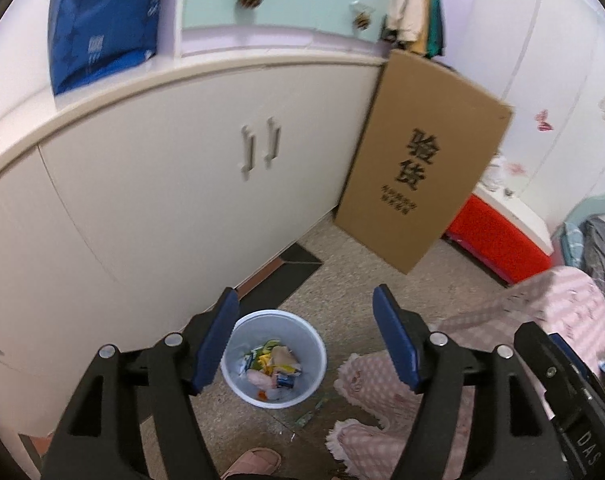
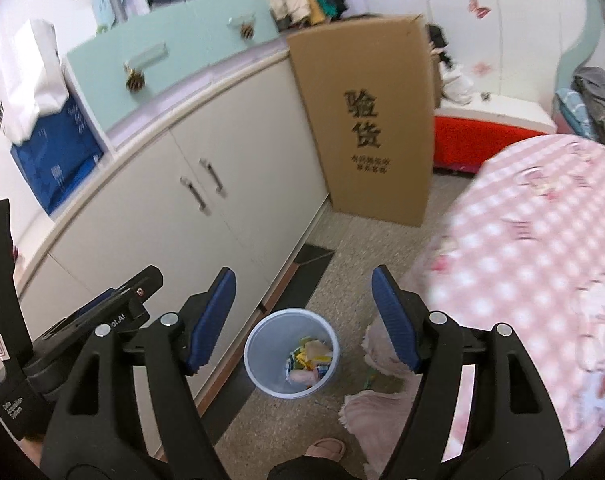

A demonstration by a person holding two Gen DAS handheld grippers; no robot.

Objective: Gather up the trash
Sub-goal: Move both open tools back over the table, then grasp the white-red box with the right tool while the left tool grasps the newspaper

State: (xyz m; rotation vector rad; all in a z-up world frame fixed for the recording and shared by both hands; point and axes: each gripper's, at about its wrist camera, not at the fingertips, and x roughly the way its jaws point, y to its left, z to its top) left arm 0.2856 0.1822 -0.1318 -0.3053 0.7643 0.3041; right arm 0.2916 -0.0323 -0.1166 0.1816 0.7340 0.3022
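A small white trash bin (image 1: 238, 330) stands on the speckled floor by the cabinet. It holds several wrappers (image 1: 274, 364) in yellow, green and beige. It also shows in the right wrist view (image 2: 262, 336) with the wrappers (image 2: 310, 360) inside. My left gripper (image 1: 305, 308) is open and empty, high above the bin. My right gripper (image 2: 303, 286) is open and empty, also above the bin. The left gripper's body (image 2: 102, 312) shows at the left of the right wrist view.
A white cabinet (image 1: 162, 184) runs along the left. A tall cardboard box (image 1: 418, 160) leans at its far end, a red box (image 1: 498, 236) behind it. A pink checked bedspread (image 2: 522, 280) hangs at the right. A pink slipper (image 1: 254, 462) and small scraps (image 1: 310, 412) lie on the floor.
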